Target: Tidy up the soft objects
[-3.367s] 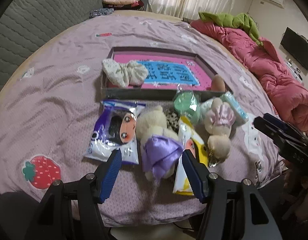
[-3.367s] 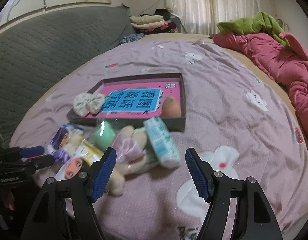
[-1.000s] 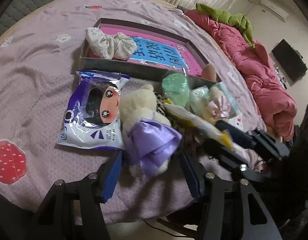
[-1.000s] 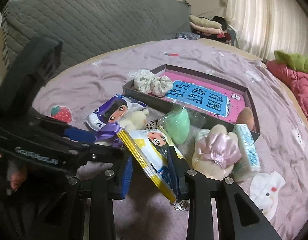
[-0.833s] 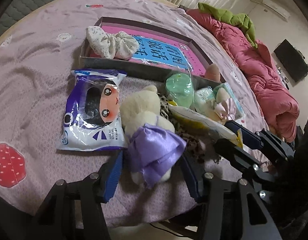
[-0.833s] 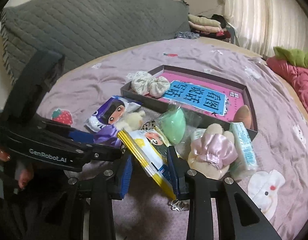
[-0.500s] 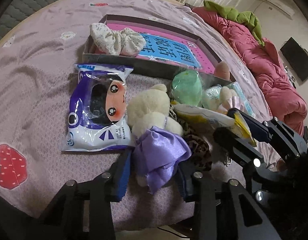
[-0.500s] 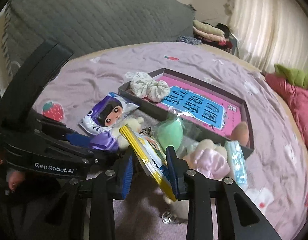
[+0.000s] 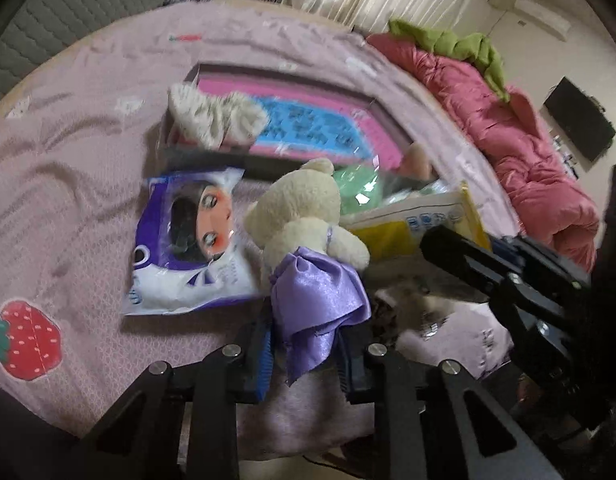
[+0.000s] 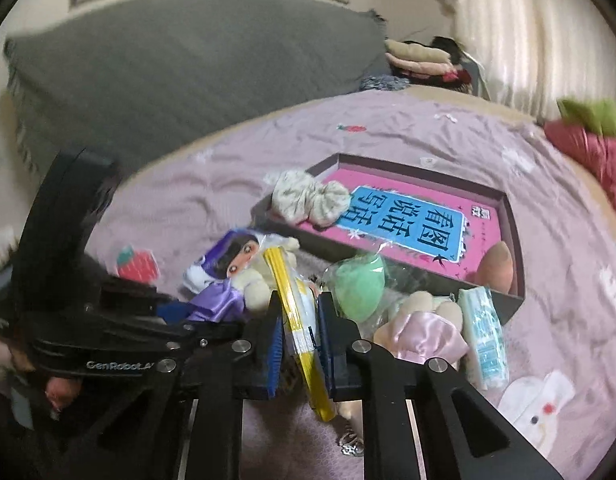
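The left claw point(image 9: 304, 354) is closing on the purple satin skirt of the cream teddy bear point(image 9: 304, 216), which reaches ahead toward the box point(image 9: 384, 120) on the bed point(image 9: 68, 168). The right claw point(image 10: 298, 340) is clamped on the yellow packet point(image 10: 296, 312); the green sponge point(image 10: 358, 284) lies just beyond.

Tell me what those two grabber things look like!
Both are black, with angular struts and silver round bolts. Each left gripper and right gripper finger carries a blue ribbed pad. White lettering runs along the left one's body. No cables or sleeves show.
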### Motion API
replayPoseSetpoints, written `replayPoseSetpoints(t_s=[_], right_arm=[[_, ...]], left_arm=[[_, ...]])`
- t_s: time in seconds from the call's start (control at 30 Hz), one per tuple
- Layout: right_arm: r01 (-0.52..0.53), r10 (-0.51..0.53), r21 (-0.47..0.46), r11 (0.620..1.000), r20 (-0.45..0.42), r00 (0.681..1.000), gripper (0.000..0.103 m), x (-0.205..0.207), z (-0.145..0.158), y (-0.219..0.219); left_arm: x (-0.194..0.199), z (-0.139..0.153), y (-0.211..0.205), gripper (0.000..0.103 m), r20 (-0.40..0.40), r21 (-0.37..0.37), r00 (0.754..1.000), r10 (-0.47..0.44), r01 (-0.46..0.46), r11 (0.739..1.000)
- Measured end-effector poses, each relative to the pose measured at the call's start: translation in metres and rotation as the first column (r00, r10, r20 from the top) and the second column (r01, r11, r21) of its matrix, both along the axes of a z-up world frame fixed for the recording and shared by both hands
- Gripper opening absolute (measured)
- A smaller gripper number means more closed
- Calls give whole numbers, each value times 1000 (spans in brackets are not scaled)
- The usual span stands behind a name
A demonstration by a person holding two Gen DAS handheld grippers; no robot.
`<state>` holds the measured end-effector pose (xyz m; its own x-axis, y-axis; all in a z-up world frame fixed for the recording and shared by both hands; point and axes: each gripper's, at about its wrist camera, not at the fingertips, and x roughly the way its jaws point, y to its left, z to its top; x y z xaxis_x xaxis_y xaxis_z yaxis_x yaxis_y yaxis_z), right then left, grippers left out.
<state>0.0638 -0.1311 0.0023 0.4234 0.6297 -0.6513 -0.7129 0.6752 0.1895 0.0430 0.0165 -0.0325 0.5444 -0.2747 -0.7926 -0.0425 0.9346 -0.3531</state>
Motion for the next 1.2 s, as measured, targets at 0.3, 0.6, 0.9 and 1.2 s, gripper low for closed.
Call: replayPoseSetpoints(t_s=[0.3,0.6,0.9,1.2], right_arm=[[-27,24,41,999,71,997,14,-15,21,-1],[40,-52,112,993,102,993,14,-9,41,-20],[92,-110,144,985,119,987,14,1,56,-29],[131,-150,126,983,153,977,14,16,62,-23]], left_arm=[[-5,24,-1,26,64,28,998,1,-3,1000],[-2,44,5,26,127,61,992,27,-35,998],[12,48,4,26,143,78,989,22,-33,996],[40,52,4,26,174,102,984,24,-42,994]])
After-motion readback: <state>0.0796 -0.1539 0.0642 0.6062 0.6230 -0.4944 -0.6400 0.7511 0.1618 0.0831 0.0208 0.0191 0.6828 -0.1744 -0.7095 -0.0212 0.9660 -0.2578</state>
